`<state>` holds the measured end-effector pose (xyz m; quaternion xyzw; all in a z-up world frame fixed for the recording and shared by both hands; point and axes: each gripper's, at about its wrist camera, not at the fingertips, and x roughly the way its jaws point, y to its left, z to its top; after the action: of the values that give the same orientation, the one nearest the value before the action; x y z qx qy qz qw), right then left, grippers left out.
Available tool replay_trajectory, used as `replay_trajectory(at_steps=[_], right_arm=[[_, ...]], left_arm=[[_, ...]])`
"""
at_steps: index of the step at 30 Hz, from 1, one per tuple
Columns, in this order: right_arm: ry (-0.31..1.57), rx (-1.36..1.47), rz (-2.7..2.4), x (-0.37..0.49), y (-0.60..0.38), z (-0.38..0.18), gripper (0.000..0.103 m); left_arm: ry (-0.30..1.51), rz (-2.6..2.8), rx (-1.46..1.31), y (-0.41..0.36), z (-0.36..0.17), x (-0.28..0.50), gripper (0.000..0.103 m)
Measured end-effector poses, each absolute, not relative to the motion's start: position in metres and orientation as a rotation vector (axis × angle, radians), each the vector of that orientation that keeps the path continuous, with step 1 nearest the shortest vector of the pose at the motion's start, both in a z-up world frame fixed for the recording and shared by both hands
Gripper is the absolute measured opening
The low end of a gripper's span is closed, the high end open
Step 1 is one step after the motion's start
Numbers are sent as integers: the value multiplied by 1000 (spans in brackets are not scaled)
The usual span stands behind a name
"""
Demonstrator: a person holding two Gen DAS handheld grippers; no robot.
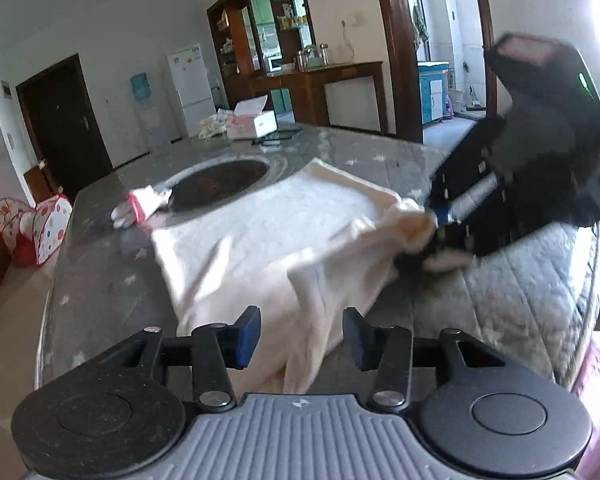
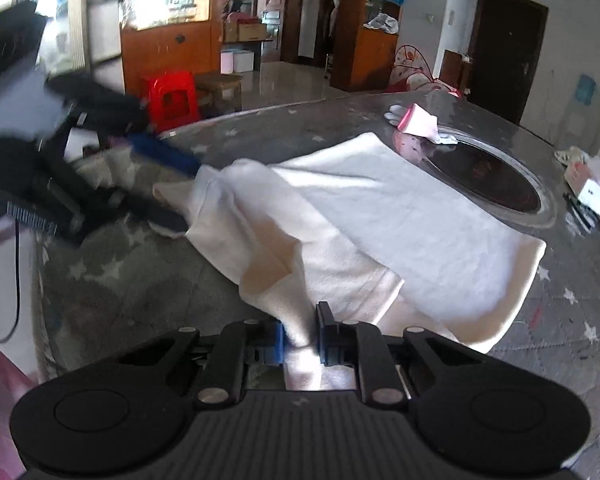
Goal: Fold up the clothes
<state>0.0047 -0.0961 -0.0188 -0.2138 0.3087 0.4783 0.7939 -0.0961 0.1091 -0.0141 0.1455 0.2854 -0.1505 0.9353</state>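
Observation:
A white garment (image 1: 260, 216) lies spread on the grey star-patterned table cover (image 1: 100, 280), with one part bunched and hanging toward the near edge. In the left wrist view my left gripper (image 1: 302, 340) stands open, and a hanging fold of the cloth passes between its fingers without being pinched. To the right, my right gripper (image 1: 428, 228) holds a bunched corner. In the right wrist view my right gripper (image 2: 300, 340) is shut on a fold of the garment (image 2: 400, 208). The blurred left gripper (image 2: 176, 192) sits at the cloth's far left end.
A round dark inset (image 1: 220, 184) lies in the table beyond the garment. A small pink and white glove-like item (image 1: 140, 208) rests beside it. A tissue box (image 1: 252, 122) stands at the far edge. A red stool (image 2: 172, 96) is on the floor past the table.

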Motion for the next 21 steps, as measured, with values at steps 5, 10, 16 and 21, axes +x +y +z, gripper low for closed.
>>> replay_trajectory(at_steps=[5, 10, 16, 21], right_arm=[[671, -405, 1028, 9, -98, -8, 13], [669, -377, 1027, 11, -98, 1, 12], [651, -375, 1027, 5, -101, 9, 11], [634, -381, 1043, -4, -107, 14, 10]], left_arm=[[577, -286, 384, 108, -25, -106, 55], [570, -279, 472, 103, -35, -105, 55], [583, -280, 521, 104, -46, -101, 30], [574, -282, 433, 116, -37, -105, 11]])
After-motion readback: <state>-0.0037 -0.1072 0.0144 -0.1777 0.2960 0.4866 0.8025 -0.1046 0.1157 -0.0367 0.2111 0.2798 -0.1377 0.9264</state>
